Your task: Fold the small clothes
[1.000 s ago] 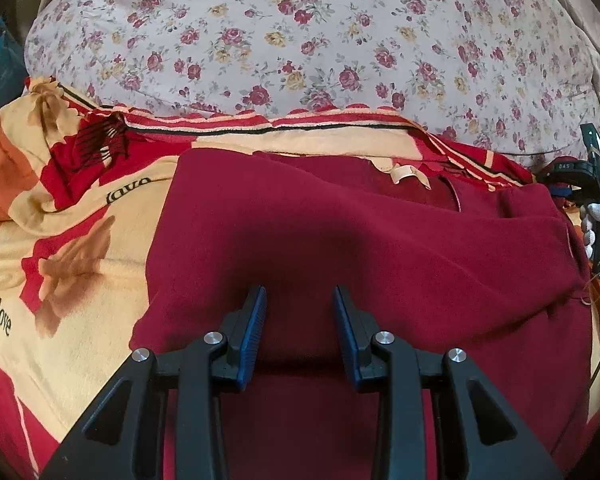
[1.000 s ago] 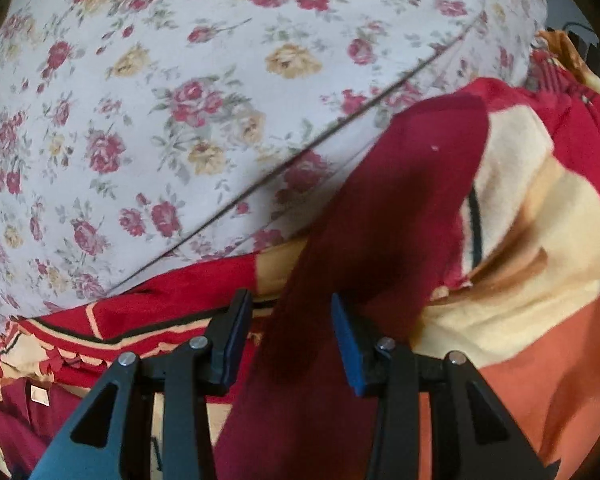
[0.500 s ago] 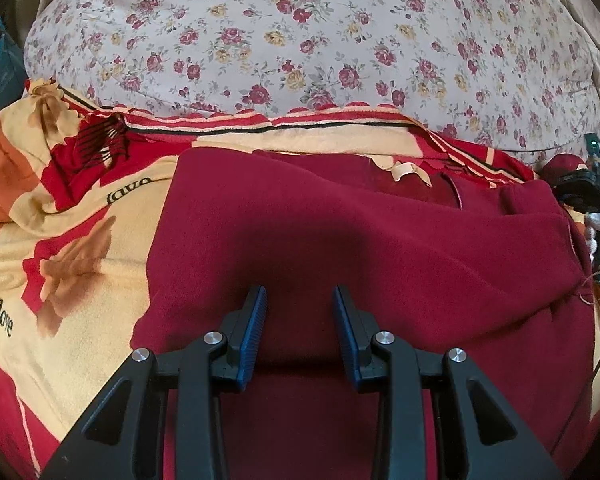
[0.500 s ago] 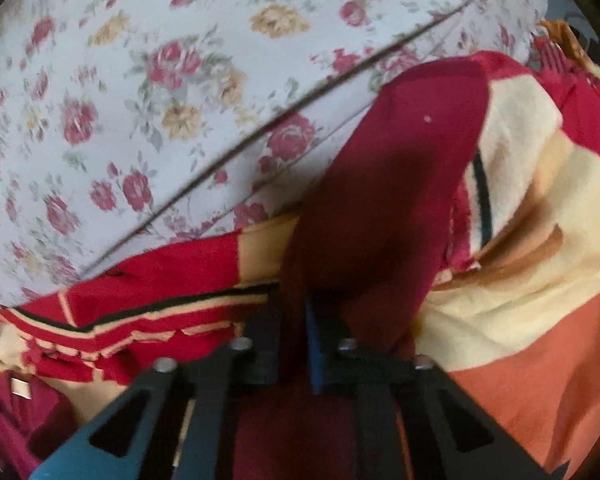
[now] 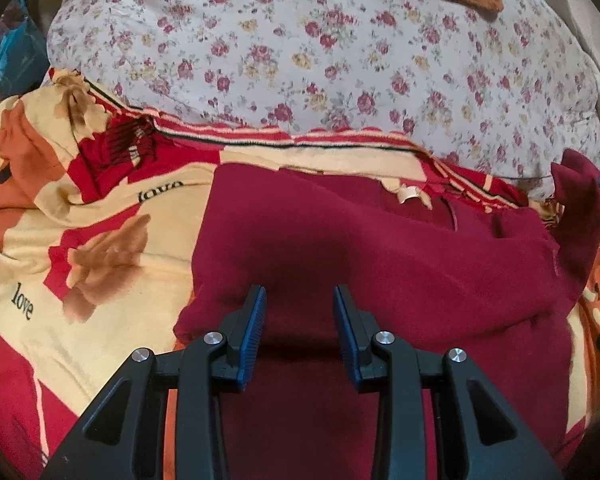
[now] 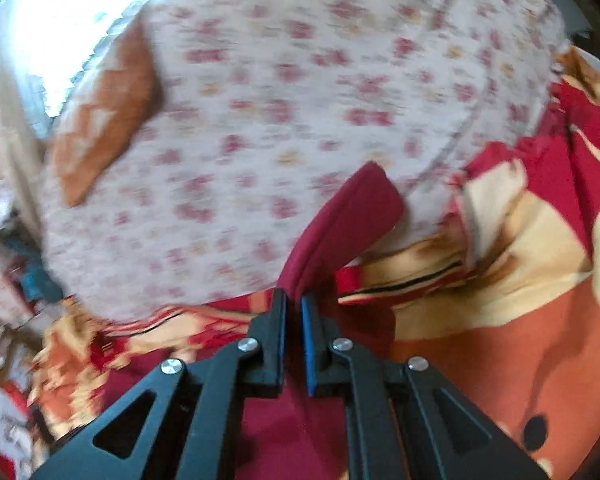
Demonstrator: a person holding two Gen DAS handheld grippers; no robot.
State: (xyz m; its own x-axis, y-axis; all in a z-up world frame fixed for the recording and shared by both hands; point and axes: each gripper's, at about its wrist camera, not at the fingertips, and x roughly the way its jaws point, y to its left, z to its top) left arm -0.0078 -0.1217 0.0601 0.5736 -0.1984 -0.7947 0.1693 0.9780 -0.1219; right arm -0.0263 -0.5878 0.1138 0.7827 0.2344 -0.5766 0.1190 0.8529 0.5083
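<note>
A dark red garment (image 5: 360, 248) lies flat on a red, cream and orange blanket (image 5: 80, 248), with a cream neck label (image 5: 408, 194) at its far edge. My left gripper (image 5: 299, 300) is open and hovers over the garment's near middle, holding nothing. My right gripper (image 6: 293, 300) is shut on the garment's sleeve (image 6: 344, 216) and holds it lifted off the blanket. The raised sleeve also shows at the right edge of the left wrist view (image 5: 580, 196).
A large floral pillow (image 5: 320, 48) lies along the far side of the blanket. An orange cloth (image 6: 100, 108) rests on top of it. Blue clutter (image 5: 16, 52) sits at the far left. The right wrist view is blurred by motion.
My right gripper closed on the red sleeve and has lifted it, swinging to the left. The left gripper has stayed open in place over the garment.
</note>
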